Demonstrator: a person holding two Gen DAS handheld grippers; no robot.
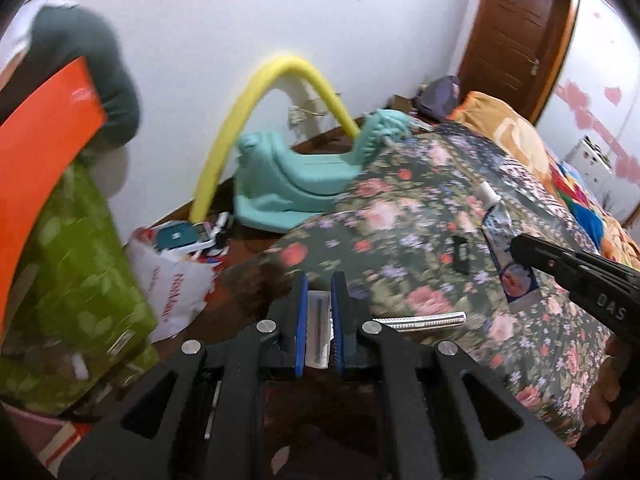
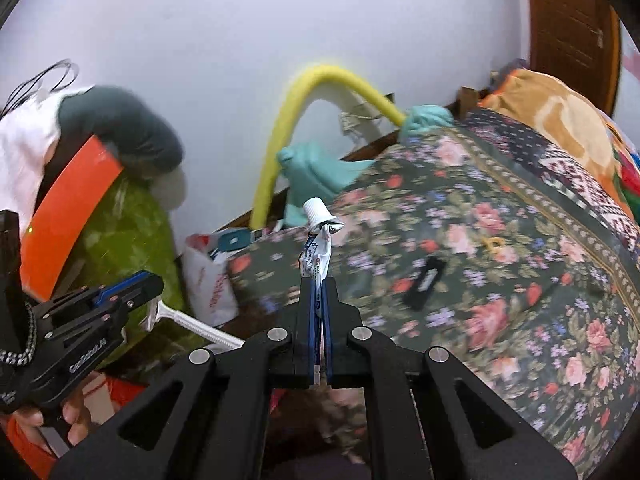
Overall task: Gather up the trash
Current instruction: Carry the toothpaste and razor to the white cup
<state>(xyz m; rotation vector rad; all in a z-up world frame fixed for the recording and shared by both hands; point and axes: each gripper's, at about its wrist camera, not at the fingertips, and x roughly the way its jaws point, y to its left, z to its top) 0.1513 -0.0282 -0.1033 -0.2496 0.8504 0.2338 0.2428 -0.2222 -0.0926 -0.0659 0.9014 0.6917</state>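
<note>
My left gripper (image 1: 319,280) is shut on the head of a white disposable razor (image 1: 424,319), whose ribbed handle sticks out to the right. My right gripper (image 2: 318,282) is shut on a squeezed toothpaste tube (image 2: 319,250) that points up, white cap on top. Both are held in the air over the edge of the floral bed cover (image 2: 500,240). In the right wrist view the left gripper (image 2: 154,280) and the razor (image 2: 200,328) appear at the left. In the left wrist view the right gripper (image 1: 520,246) and the tube (image 1: 494,224) appear at the right. A white plastic bag (image 1: 176,280) stands open on the floor.
A small black object (image 2: 424,284) lies on the bed cover. On the floor by the wall stand a teal ride-on toy (image 1: 288,184) and a bent yellow foam tube (image 1: 224,136). An orange board (image 1: 36,152) and green fabric (image 1: 80,264) are at the left. A brown door (image 1: 508,40) is at the back.
</note>
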